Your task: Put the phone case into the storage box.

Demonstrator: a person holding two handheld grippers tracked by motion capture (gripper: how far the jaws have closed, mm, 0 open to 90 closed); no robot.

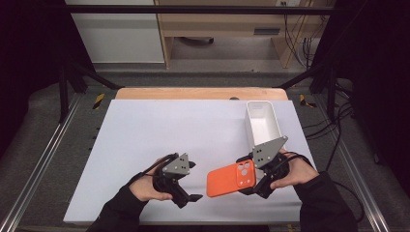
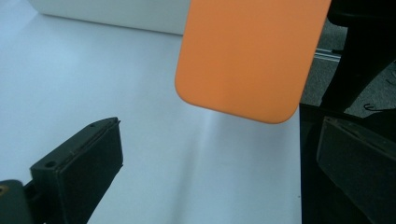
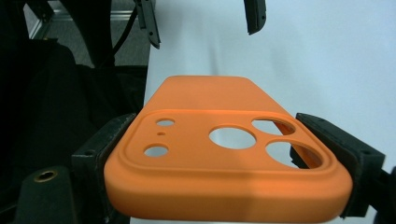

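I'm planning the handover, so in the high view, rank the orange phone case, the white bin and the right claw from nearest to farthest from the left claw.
1. Orange phone case: just to the right of the left claw.
2. Right claw: clamped on the case's far end, with the camera holes.
3. White bin: farther back on the right side of the table.

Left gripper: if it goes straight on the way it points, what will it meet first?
Probably the free end of the orange silicone phone case, held by the right gripper; the left gripper stands open. Depth is unclear.
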